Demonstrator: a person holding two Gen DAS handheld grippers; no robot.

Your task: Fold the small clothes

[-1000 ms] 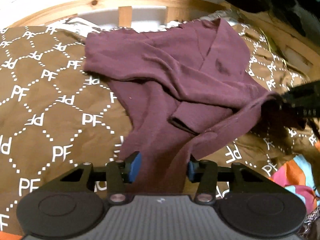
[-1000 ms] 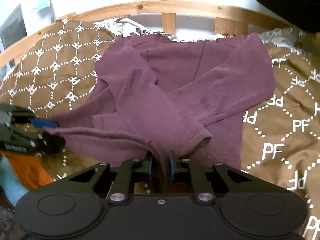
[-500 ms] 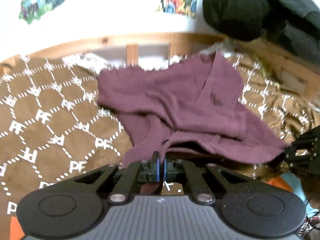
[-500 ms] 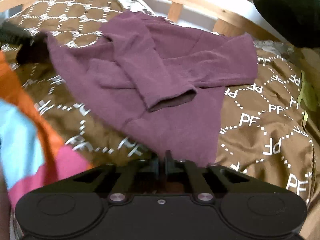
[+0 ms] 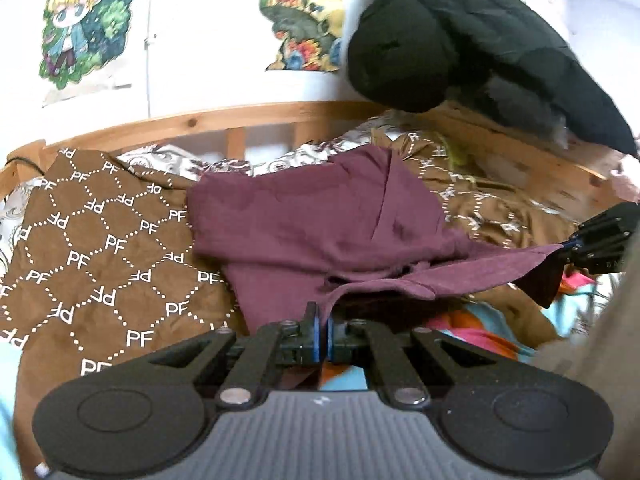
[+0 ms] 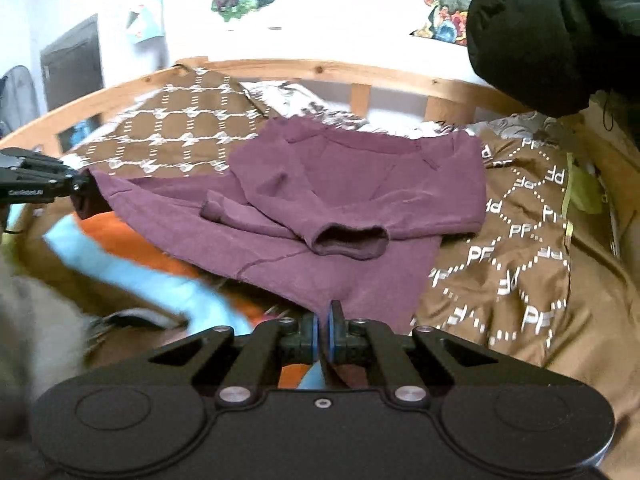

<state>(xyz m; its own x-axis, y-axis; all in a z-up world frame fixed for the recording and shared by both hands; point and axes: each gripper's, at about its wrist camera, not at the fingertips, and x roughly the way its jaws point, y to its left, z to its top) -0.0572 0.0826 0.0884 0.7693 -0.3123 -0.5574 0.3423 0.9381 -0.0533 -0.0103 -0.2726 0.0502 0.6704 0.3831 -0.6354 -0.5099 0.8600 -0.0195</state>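
A maroon long-sleeved top (image 5: 304,232) (image 6: 360,184) lies on a brown patterned blanket (image 5: 100,264) (image 6: 528,248), its sleeves folded across the body. Its lower hem is lifted off the bed and stretched between the two grippers. My left gripper (image 5: 322,332) is shut on one corner of the hem, and it shows at the left edge of the right wrist view (image 6: 86,186). My right gripper (image 6: 323,334) is shut on the other corner, and it appears at the right in the left wrist view (image 5: 566,246). A sleeve cuff (image 6: 348,240) lies open on top.
A wooden bed rail (image 5: 240,120) (image 6: 360,76) runs along the far side, with a white wall and posters behind it. A black padded jacket (image 5: 460,40) (image 6: 560,28) hangs at the upper right. Orange, pink and light-blue fabric (image 5: 472,332) (image 6: 132,256) lies under the lifted hem.
Both grippers have closed on the top's hem, then risen and drawn back toward me. The hem has come off the bed and pulled taut between them.
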